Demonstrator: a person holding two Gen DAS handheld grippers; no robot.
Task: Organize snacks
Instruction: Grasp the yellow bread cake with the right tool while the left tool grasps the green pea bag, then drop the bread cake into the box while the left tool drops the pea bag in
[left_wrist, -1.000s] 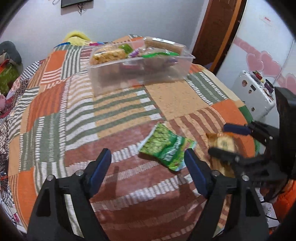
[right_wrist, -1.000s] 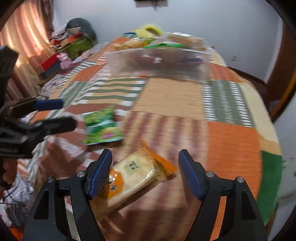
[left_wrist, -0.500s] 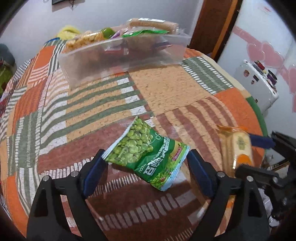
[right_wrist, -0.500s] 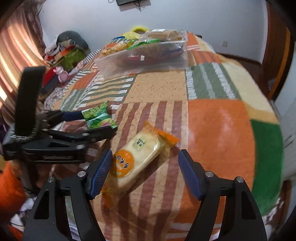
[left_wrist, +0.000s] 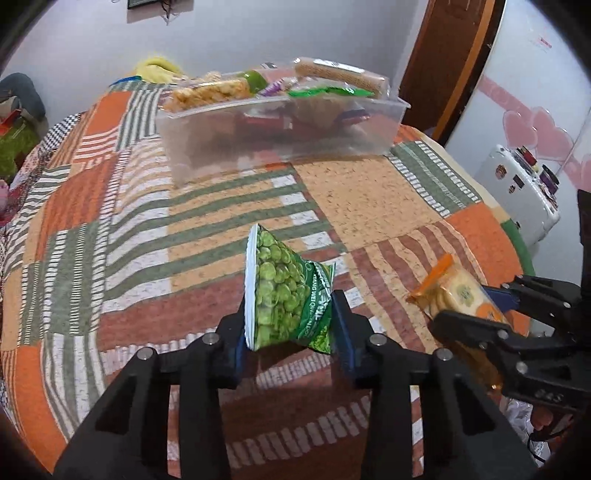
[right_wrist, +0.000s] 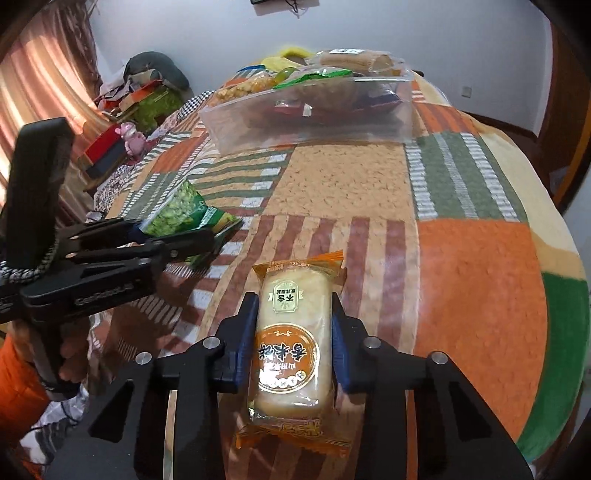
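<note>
step: pickup done | left gripper (left_wrist: 291, 321) clamped on green pea packet (left_wrist: 284, 291) | right gripper (right_wrist: 293, 341) clamped on rice cracker pack (right_wrist: 293, 332) | next: both to be carried into clear bin (left_wrist: 280, 147)

Both fisheye cameras look forward along their tongs, low and close over the near end of the patchwork-quilted bed (left_wrist: 229, 206), toward the clear plastic snack bin (left_wrist: 280, 140) at its far end. Both views share bin (right_wrist: 314, 122) and quilt; each also catches the other's tongs at its side.
</note>
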